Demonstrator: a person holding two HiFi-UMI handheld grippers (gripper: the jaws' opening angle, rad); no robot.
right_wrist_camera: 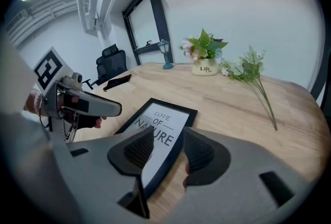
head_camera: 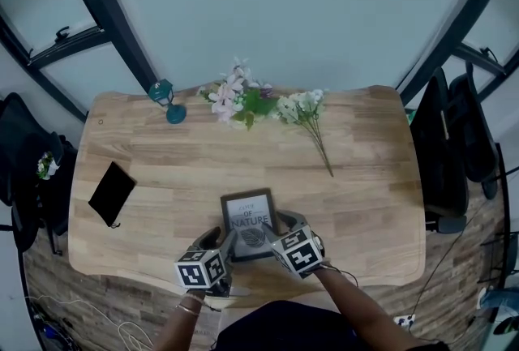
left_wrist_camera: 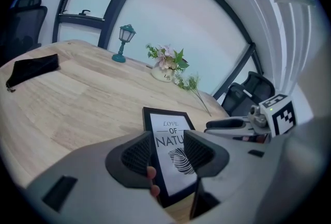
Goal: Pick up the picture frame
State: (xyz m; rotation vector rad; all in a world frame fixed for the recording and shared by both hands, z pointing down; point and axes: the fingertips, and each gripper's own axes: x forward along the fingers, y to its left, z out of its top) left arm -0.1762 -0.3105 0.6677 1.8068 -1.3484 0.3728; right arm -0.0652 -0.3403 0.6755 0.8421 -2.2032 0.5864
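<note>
So far, the black rectangular picture frame (head_camera: 249, 221) with a white printed sheet appears to lie flat on the light wooden table (head_camera: 357, 179), at 6 o'clock near the front edge, not yet lifted. The left gripper (left_wrist_camera: 169, 153) straddles its 9 o'clock side and the right gripper (right_wrist_camera: 168, 148) its 3 o'clock side, both with jaws apart. Clamping and raising likely remain. Bare wood opens toward 12 o'clock, and the flat black pouch (head_camera: 112, 193) lies well apart at 9.

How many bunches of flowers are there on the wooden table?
2. A pink-and-white bunch in a small white pot stands at the far edge; a loose white-flowered green sprig lies just right of it.
</note>
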